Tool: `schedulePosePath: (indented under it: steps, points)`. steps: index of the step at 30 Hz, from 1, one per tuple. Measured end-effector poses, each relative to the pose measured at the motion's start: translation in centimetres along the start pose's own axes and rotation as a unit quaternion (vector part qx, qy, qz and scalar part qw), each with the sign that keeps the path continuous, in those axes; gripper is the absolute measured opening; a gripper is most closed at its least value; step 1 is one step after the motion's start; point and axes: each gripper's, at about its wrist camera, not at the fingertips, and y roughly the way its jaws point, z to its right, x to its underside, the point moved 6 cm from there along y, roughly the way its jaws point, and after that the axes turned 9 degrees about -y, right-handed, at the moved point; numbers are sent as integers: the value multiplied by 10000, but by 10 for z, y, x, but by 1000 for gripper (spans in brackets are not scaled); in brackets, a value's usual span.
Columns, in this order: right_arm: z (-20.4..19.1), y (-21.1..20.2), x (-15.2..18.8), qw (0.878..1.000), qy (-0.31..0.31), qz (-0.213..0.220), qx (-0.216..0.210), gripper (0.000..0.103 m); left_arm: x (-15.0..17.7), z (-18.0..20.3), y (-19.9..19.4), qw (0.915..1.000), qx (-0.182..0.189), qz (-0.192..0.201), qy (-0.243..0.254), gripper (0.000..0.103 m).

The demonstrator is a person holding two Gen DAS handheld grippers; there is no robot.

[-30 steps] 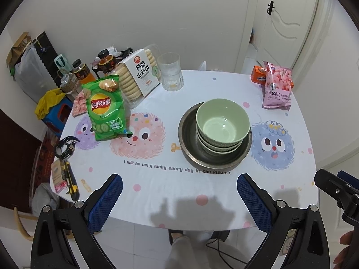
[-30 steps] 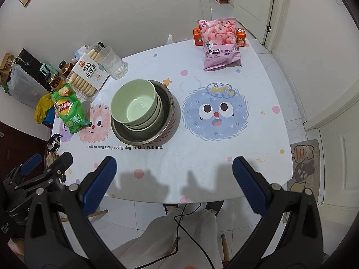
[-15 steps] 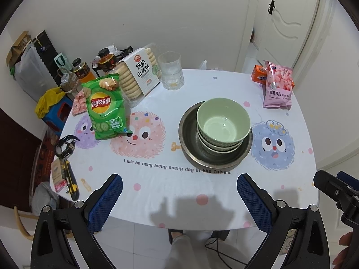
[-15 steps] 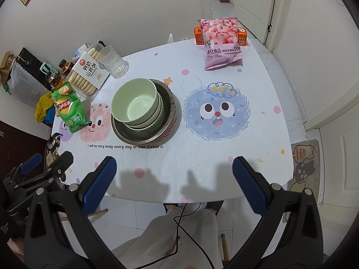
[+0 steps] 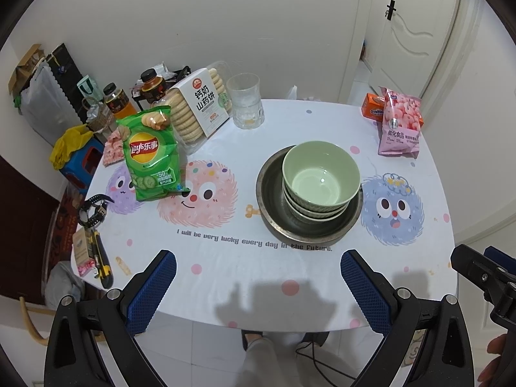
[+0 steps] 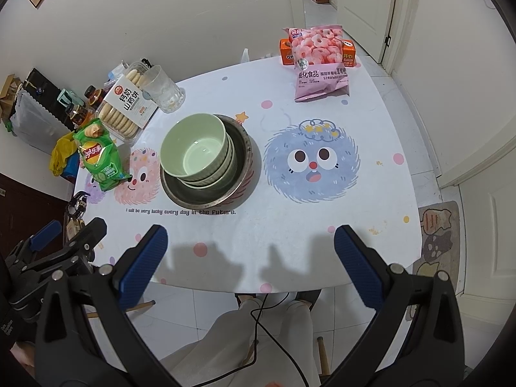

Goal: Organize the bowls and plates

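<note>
A stack of pale green bowls [image 5: 321, 180] [image 6: 195, 150] sits inside a wide metal dish [image 5: 274, 209] [image 6: 245, 158] near the middle of the round white table. My left gripper [image 5: 258, 285] is open and empty, held above the table's near edge, well short of the dish. My right gripper [image 6: 250, 256] is open and empty too, above the near edge to the right of the dish. Each gripper shows at the edge of the other's view.
A green chips bag [image 5: 150, 154], a biscuit box [image 5: 200, 106] and a glass [image 5: 245, 101] stand at the back left. A pink snack bag [image 5: 400, 125] and an orange box [image 5: 371, 105] lie at the back right. A watch [image 5: 93, 209] and a utility knife [image 5: 100, 258] lie at the left edge.
Both views have shifted very slightly; the bowls and dish have not moved, and both grippers remain open.
</note>
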Motion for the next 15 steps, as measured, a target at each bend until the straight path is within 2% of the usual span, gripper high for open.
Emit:
schedulePosePath:
  steps: [12, 15]
  points:
    - [0, 1, 0, 10000, -7, -11, -3, 103, 5, 0, 6, 10000, 9, -14, -16, 103]
    - [0, 1, -1, 10000, -8, -12, -3, 103, 5, -1, 4, 10000, -8, 82, -15, 103]
